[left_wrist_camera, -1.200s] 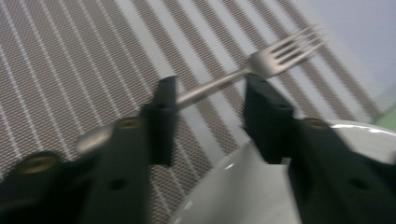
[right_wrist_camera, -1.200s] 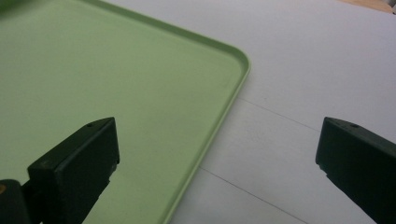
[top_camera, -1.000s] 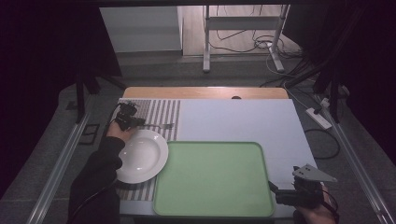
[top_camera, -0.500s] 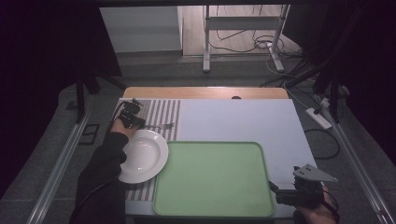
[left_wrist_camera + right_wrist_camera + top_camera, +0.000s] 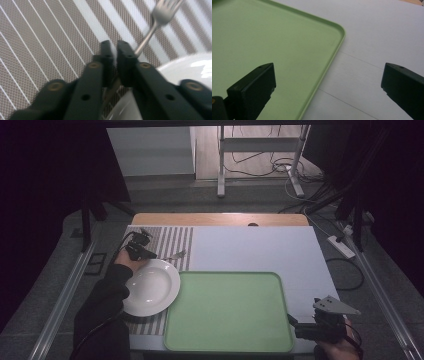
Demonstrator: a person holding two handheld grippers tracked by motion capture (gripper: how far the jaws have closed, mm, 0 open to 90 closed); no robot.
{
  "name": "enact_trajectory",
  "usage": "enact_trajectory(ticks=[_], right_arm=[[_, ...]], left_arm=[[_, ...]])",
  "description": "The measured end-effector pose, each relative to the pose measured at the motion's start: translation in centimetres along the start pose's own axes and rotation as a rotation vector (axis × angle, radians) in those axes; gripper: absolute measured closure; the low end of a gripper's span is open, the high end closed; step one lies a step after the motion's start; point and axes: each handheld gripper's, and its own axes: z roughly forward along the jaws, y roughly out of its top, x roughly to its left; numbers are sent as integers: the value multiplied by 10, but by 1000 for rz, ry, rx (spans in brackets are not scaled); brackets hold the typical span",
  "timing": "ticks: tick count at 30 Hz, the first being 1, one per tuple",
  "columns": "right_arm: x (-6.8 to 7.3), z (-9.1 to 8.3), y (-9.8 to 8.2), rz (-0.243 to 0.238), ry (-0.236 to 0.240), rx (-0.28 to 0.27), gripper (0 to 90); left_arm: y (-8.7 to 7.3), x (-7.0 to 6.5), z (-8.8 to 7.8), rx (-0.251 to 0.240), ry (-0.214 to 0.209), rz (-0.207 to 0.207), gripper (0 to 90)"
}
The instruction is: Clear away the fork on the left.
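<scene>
My left gripper (image 5: 142,252) (image 5: 114,45) hovers low over the striped placemat (image 5: 170,240) at the far rim of a white plate (image 5: 150,287). A metal fork (image 5: 176,254) (image 5: 155,22) lies with its tines pointing away and its handle running in between the jaws. The jaws have just been opening; a narrow gap shows between the pads, which no longer press on the handle. My right gripper (image 5: 295,324) (image 5: 328,72) stands wide open at the near right corner of the green tray (image 5: 227,312) (image 5: 274,37), with nothing between its jaws.
The tray sits on a white table cover (image 5: 260,250) (image 5: 374,37), its left edge touching the plate (image 5: 185,67). The placemat (image 5: 50,37) runs under the plate. A power strip (image 5: 341,245) and cables lie on the floor to the right.
My left gripper has slid a little toward the plate's rim. The fork, plate, tray and right gripper stay where they were.
</scene>
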Motion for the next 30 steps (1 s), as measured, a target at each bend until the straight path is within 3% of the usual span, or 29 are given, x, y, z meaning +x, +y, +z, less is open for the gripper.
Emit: enact_trajectory(ticks=[6,9,10,13,17,21,30], right_arm=[[0,0,0,-1,1,0,0],[0,0,0,-1,-2,-3,0],[0,0,0,-1,0,-3,0],[0,0,0,-2,0,-3,0],[0,0,0,-3,0,-2,0],[1,0,0,-4,-1,-2,0],[1,0,0,-11,0,5,0]], left_arm=[[12,-9,1,-42,-10,26,417],[16,-16,8,-35,3,59,255],[18,-18,11,-25,13,67,157],[21,-21,20,9,44,72,86],[24,-20,28,40,46,62,32],[23,-21,28,39,74,77,106],[12,-8,15,-2,60,92,560]])
